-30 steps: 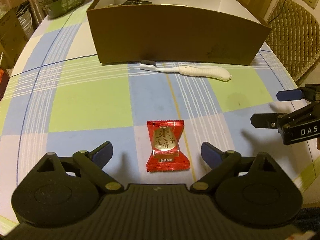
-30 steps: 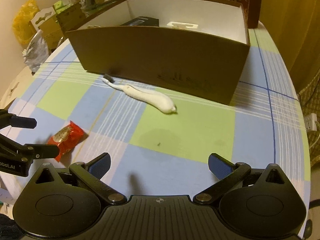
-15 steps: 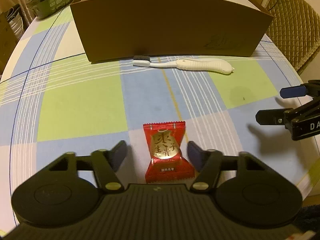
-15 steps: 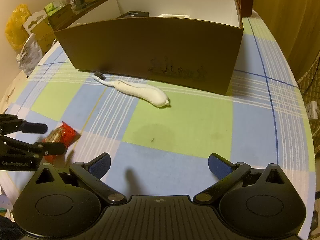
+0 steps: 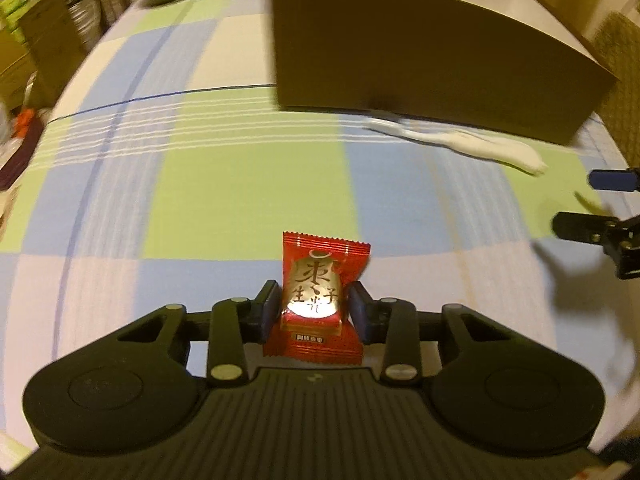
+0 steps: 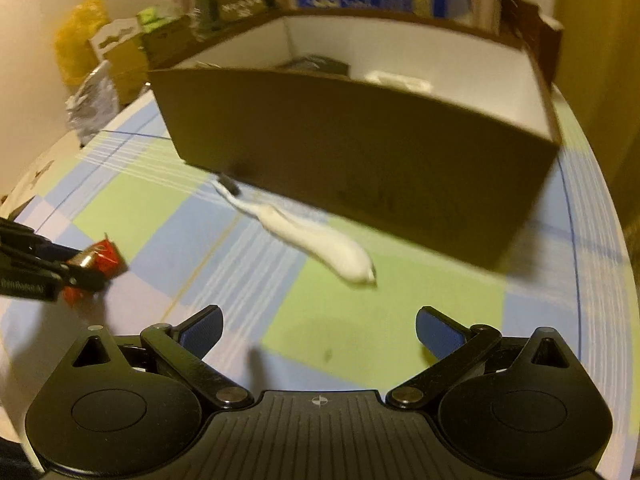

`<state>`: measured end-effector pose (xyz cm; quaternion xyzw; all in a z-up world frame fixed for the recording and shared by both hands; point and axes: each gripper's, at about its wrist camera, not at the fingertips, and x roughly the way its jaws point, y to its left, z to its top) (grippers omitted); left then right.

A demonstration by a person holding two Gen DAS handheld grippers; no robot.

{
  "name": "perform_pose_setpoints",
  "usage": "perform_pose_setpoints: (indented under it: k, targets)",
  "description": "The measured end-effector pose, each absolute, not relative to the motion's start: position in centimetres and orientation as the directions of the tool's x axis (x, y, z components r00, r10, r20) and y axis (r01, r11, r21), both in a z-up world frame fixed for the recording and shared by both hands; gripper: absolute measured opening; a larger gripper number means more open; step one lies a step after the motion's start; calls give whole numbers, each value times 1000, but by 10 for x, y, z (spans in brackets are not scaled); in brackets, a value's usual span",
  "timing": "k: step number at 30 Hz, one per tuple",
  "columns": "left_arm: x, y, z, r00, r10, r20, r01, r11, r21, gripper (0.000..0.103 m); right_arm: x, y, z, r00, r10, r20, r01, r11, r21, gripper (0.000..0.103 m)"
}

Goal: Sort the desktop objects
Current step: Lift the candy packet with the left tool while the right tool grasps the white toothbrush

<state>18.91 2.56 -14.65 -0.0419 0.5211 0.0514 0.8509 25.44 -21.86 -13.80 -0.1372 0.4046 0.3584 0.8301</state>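
Observation:
A red candy packet point(image 5: 320, 300) with gold print sits between the pads of my left gripper point(image 5: 314, 312); the jaws are closing and both pads press on its sides. From the right wrist view the same packet point(image 6: 102, 258) shows at the far left, pinched by the left gripper point(image 6: 70, 276). A white toothbrush point(image 6: 316, 240) with a dark head lies on the checked cloth in front of the brown box point(image 6: 360, 160). My right gripper point(image 6: 318, 330) hovers open over the cloth, short of the toothbrush handle. In the left wrist view the toothbrush point(image 5: 472, 146) lies below the box point(image 5: 420, 64).
The box holds a dark item point(image 6: 316, 66) and a white item point(image 6: 400, 80). Cartons, bags and a foil pack point(image 6: 94, 100) crowd the table's far left edge. A padded chair point(image 5: 618, 76) stands beyond the right edge. The right gripper's fingers point(image 5: 592, 232) reach in from the right.
My left gripper has closed from wide open onto the candy packet and moved left of the box. My right gripper has drawn nearer the toothbrush and stayed open.

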Motion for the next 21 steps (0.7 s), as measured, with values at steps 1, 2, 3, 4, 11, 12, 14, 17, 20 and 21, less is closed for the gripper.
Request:
perform_pose_setpoints:
  k: [1, 2, 3, 4, 11, 12, 14, 17, 20, 21]
  targets:
    - [188, 32, -146, 450, 56, -891, -154, 988, -16, 33, 256, -215, -139, 421, 494, -761, -723, 690, 48, 96]
    - [187, 39, -146, 448, 66, -892, -177, 984, -16, 33, 259, -211, -140, 425, 501, -754, -738, 675, 32, 88]
    - [186, 45, -145, 447, 75, -891, -197, 980, -16, 33, 262, -207, -142, 431, 495, -755, -746, 666, 11, 85]
    - [185, 52, -145, 445, 83, -892, -218, 976, -18, 33, 266, -203, -145, 437, 491, -754, -751, 660, -6, 82]
    - [176, 73, -142, 444, 94, -891, -277, 960, -37, 34, 284, -184, -163, 421, 493, -761, -802, 594, -60, 60]
    - [175, 73, -142, 445, 94, -891, -276, 961, -36, 35, 284, -182, -165, 416, 485, -770, -810, 582, -71, 59]
    - [174, 72, -141, 445, 94, -891, -270, 962, -34, 39, 284, -183, -166, 404, 493, -771, -820, 568, -66, 52]
    - [171, 72, -142, 445, 91, -891, -266, 963, -35, 45, 283, -185, -165, 364, 505, -783, -831, 556, -28, 32]
    - [170, 73, -141, 447, 89, -890, -268, 963, -38, 48, 274, -188, -164, 338, 500, -798, -836, 549, -10, 28]
    - [170, 74, -141, 448, 90, -889, -269, 962, -39, 48, 270, -190, -164, 329, 497, -803, -835, 550, -1, 28]
